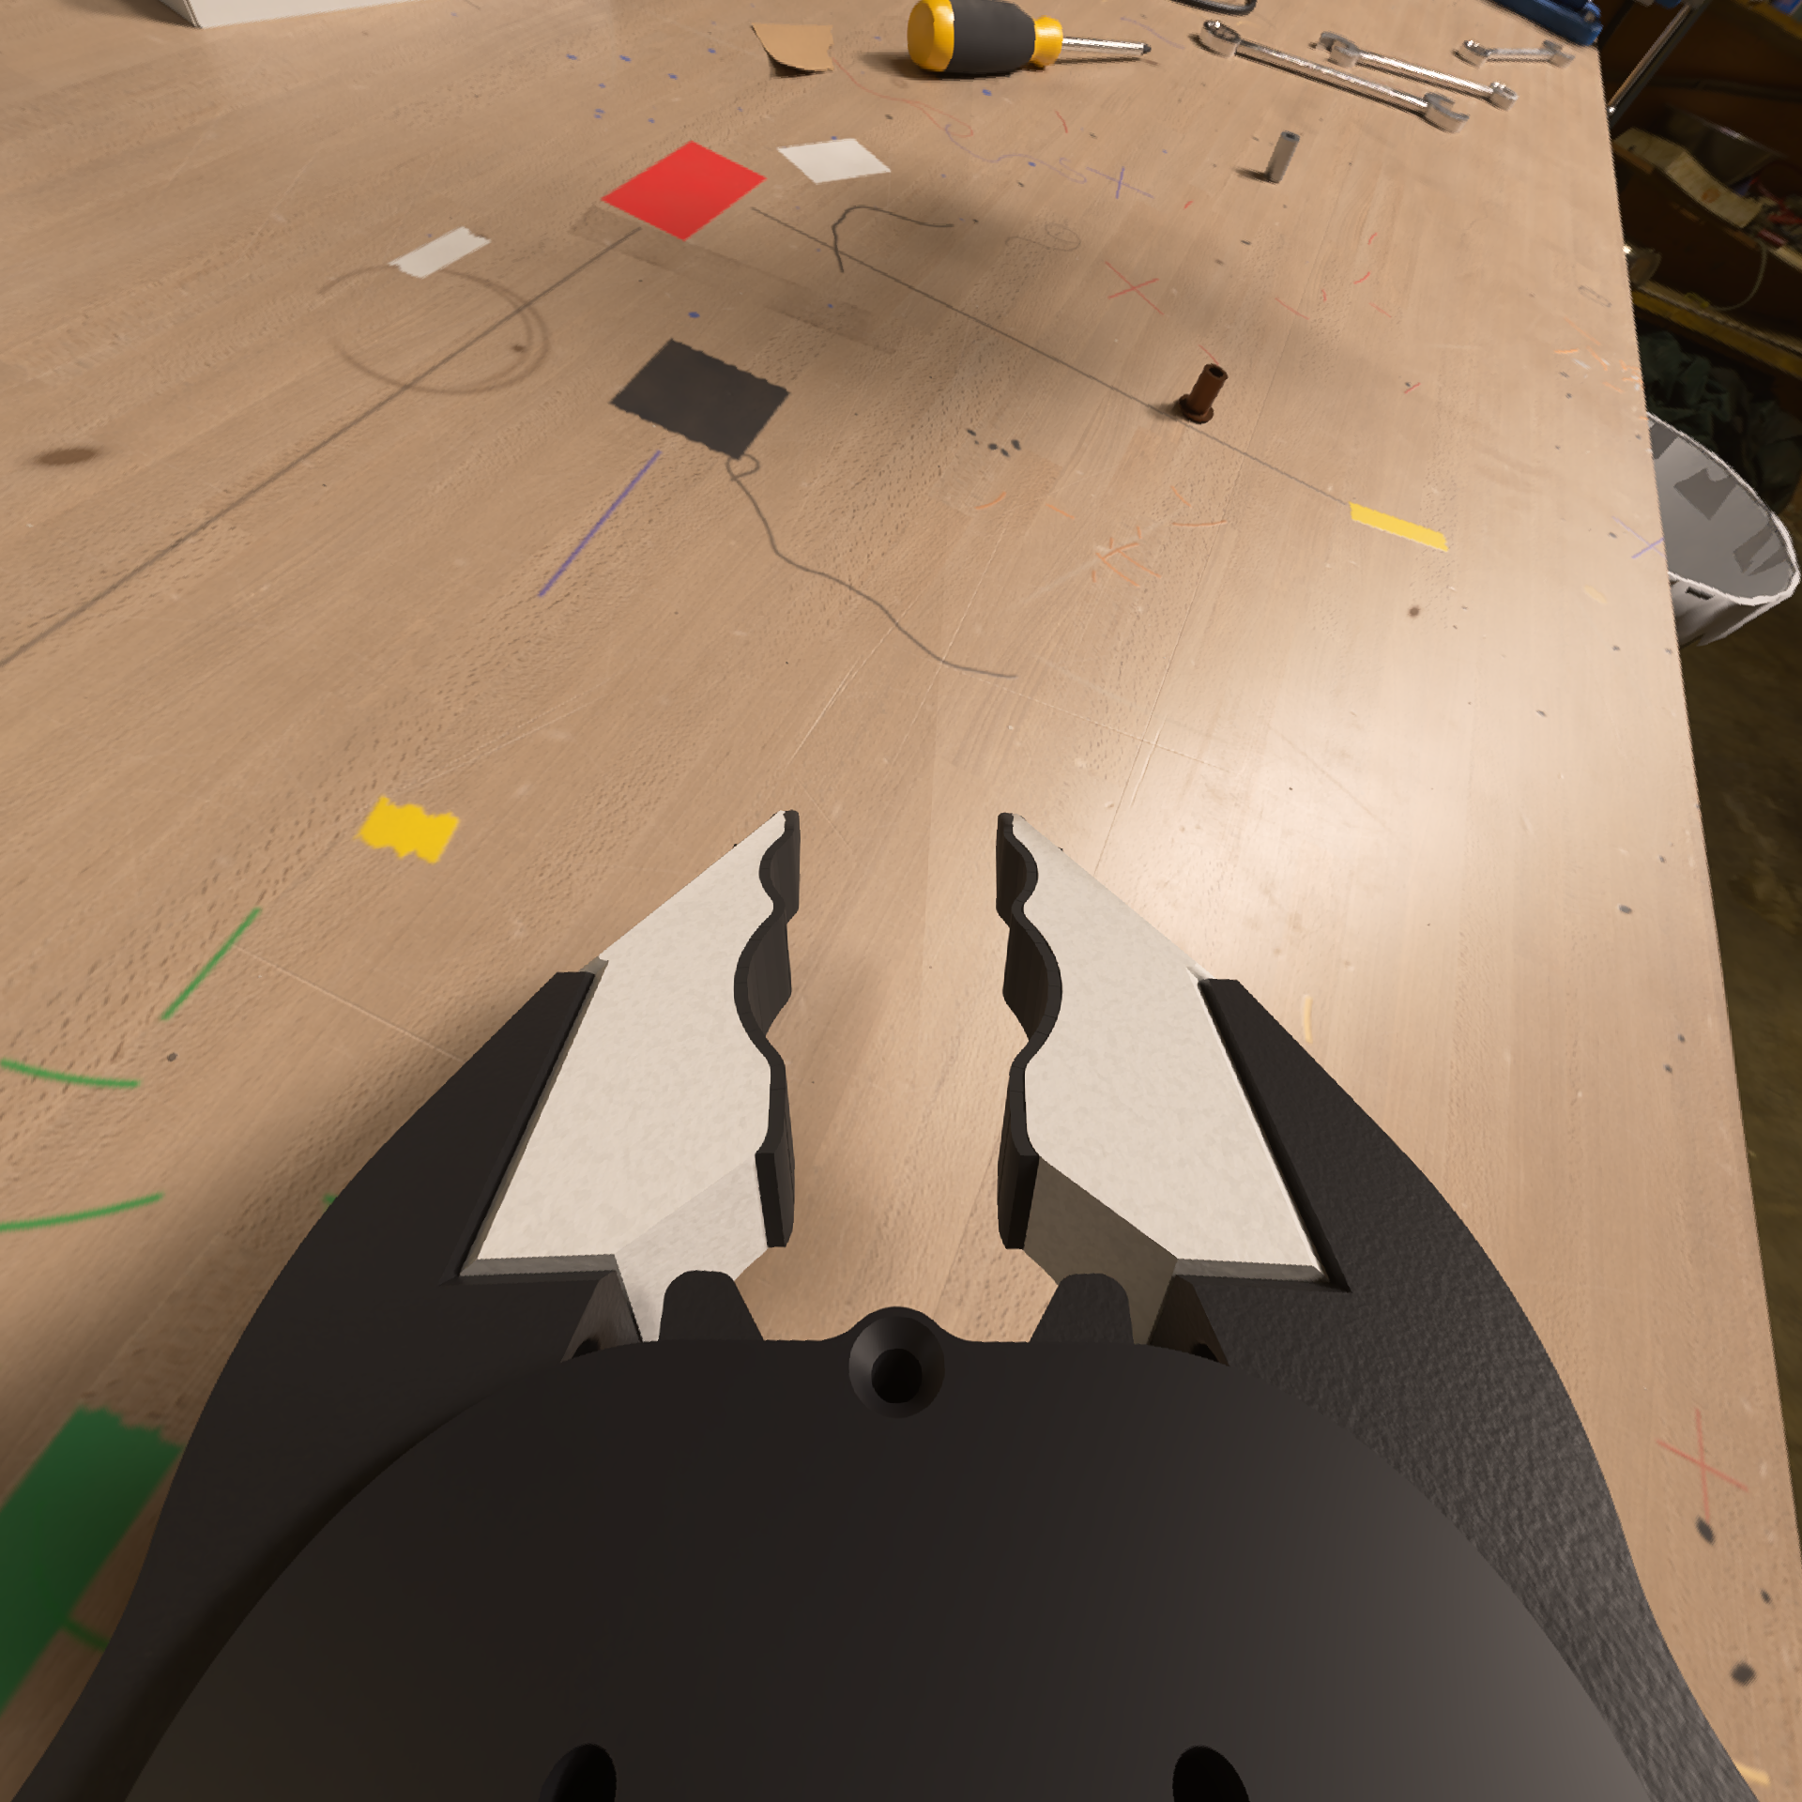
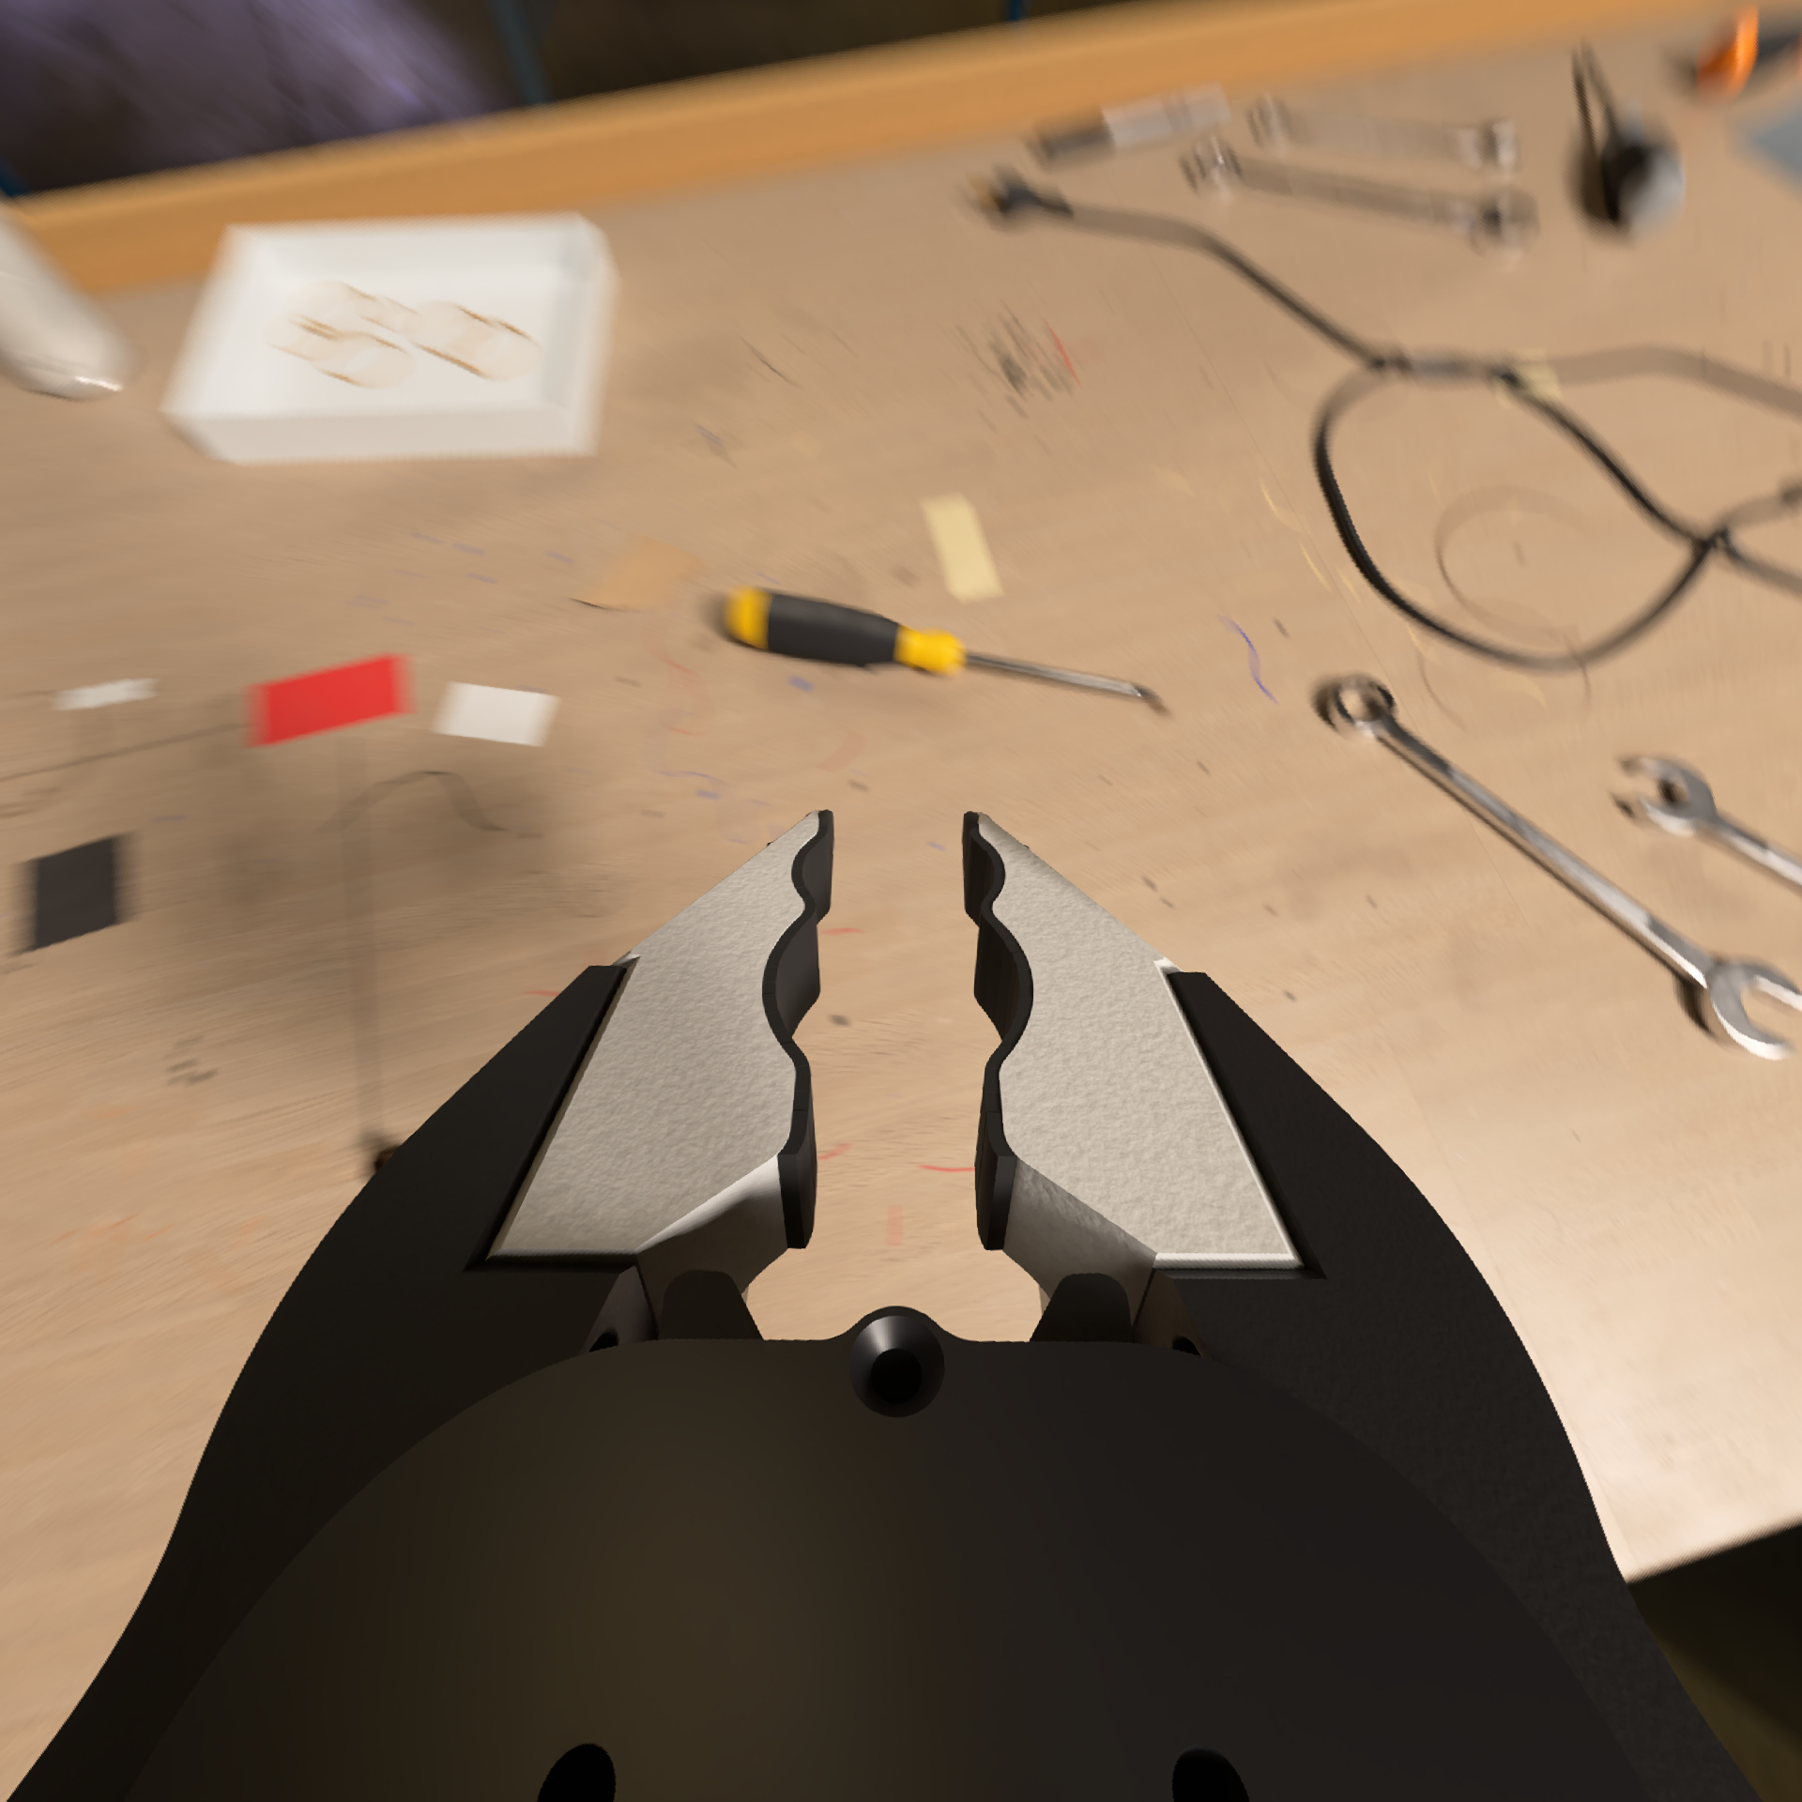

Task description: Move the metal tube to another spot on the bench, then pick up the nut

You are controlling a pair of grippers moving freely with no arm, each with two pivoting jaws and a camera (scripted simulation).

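Note:
In the left wrist view a small grey metal tube (image 1: 1279, 156) stands on the wooden bench (image 1: 975, 741) far ahead to the right, near the wrenches. A small brown flanged nut-like piece (image 1: 1201, 393) stands upright closer in, right of centre. My left gripper (image 1: 897, 824) is open and empty, low over bare bench, well short of both. My right gripper (image 2: 897, 824) is open and empty above the bench; its view is motion-blurred. A brown speck (image 2: 380, 1155) peeks out beside its left finger. I cannot make out the tube there.
A yellow-and-black screwdriver (image 1: 985, 39) (image 2: 848, 634) lies at the far side. Several wrenches (image 1: 1336, 73) (image 2: 1560, 858) lie to the right. A white tray (image 2: 390, 341) and a black cable (image 2: 1414, 605) sit farther back. Coloured patches, red (image 1: 683, 187) and black (image 1: 700, 398), mark the bench. The bench's right edge (image 1: 1658, 585) is close.

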